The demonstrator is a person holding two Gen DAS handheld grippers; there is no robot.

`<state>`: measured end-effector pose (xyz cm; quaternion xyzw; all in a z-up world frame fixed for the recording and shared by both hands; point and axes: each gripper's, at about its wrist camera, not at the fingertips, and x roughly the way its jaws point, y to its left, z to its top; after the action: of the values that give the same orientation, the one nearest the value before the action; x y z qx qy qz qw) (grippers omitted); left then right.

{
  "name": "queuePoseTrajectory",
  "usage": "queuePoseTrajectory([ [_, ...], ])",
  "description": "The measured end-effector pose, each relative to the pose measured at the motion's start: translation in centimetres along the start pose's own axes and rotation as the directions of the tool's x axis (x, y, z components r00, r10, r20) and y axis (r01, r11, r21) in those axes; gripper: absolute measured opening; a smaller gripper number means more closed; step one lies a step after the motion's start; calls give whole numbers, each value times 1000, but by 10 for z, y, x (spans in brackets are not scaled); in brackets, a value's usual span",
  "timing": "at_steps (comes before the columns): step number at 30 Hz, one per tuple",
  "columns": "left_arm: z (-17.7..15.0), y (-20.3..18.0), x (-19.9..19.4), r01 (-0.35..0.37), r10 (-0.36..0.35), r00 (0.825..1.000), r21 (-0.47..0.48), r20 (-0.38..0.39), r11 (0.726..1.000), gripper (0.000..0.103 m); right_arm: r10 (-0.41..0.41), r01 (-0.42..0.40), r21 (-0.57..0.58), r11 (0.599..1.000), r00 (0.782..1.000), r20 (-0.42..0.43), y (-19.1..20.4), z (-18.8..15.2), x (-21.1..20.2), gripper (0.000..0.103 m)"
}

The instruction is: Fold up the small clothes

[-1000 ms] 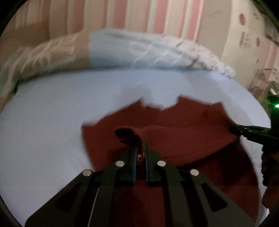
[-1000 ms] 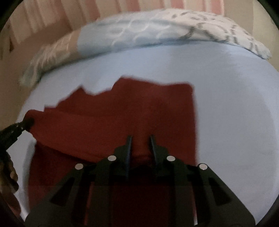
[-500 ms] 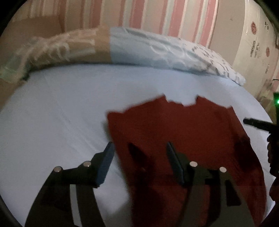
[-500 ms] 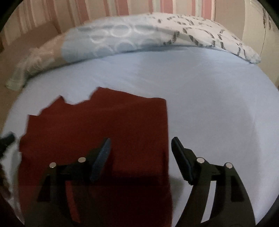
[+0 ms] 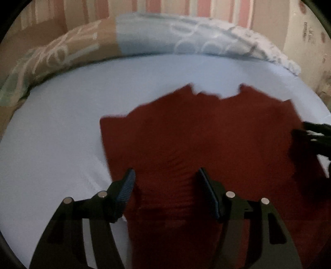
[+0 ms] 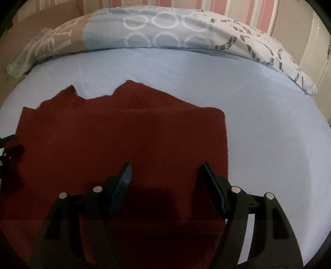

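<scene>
A dark red knit garment (image 5: 196,140) lies flat on the light blue bed sheet (image 5: 51,144), its lower part folded up over the body. My left gripper (image 5: 165,171) hovers over the garment's near left part; its jaws are opening and nothing is pinched between them. In the right wrist view the garment (image 6: 124,140) fills the middle, with a straight right edge. My right gripper (image 6: 166,165) stands open above its near right part, holding nothing. Each gripper shows at the edge of the other's view: the right gripper (image 5: 314,132) and the left gripper (image 6: 8,140).
A long patterned pillow or rolled duvet (image 6: 165,29) in tan, blue and white lies across the far side of the bed. Behind it is a pink-striped wall (image 5: 206,8). Bare sheet (image 6: 279,134) stretches to the right of the garment.
Both grippers were shut on the garment's lifted edge a second ago. They have let it go and opened, and the cloth now lies flat, folded over itself.
</scene>
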<state>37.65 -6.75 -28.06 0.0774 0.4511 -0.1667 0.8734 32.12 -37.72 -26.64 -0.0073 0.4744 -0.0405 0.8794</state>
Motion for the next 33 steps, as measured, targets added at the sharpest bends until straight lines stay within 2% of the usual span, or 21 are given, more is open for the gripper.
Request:
queuePoseTrajectory([
  [1,-2,12,5,51,-52,999,-57,-6,997,69,2,-2,2,1000,1000,-6,-3,1,3,75],
  [2,-1,19,7,73,-74,997,-90,-5,993,69,17,-16,24,1000,1000,-15,-11,2,9,78],
  [4,3,21,8,58,-59,998,-79,-11,995,69,53,-50,86,995,998,-39,-27,5,19,84],
  [6,5,16,8,42,-43,999,-42,-14,998,70,89,-82,122,989,995,-51,-36,7,22,84],
  [8,4,13,-1,32,-33,999,-25,-11,999,70,83,-78,102,992,996,-40,-35,7,12,81],
  [11,0,11,-25,18,-17,999,-21,29,1000,79,102,-103,49,993,994,32,-23,-1,-24,85],
  [14,-16,-1,-52,37,-34,997,-48,62,998,95,126,-127,7,992,988,85,-6,-18,-55,95],
  [17,-36,-18,-67,70,-67,997,-66,46,995,96,89,-87,-28,996,994,71,14,-38,-68,96],
  [21,-65,-37,-76,53,-53,999,-96,-2,994,97,90,-90,-24,996,996,17,29,-66,-69,95],
  [23,-81,-42,-82,61,-65,997,-128,-29,990,97,105,-105,-2,994,993,45,31,-79,-82,93],
  [25,-91,-45,-91,72,-78,996,-150,-38,986,97,156,-161,33,986,982,104,30,-94,-110,94],
  [27,-105,-49,-104,90,-99,994,-169,-45,982,97,165,-172,46,984,977,132,33,-111,-132,94],
  [31,-130,-59,-131,94,-100,994,-146,-34,985,97,177,-181,22,983,976,128,42,-154,-170,93],
  [33,-144,-64,-145,103,-109,993,-134,-36,986,97,188,-191,16,982,976,109,45,-174,-181,88],
])
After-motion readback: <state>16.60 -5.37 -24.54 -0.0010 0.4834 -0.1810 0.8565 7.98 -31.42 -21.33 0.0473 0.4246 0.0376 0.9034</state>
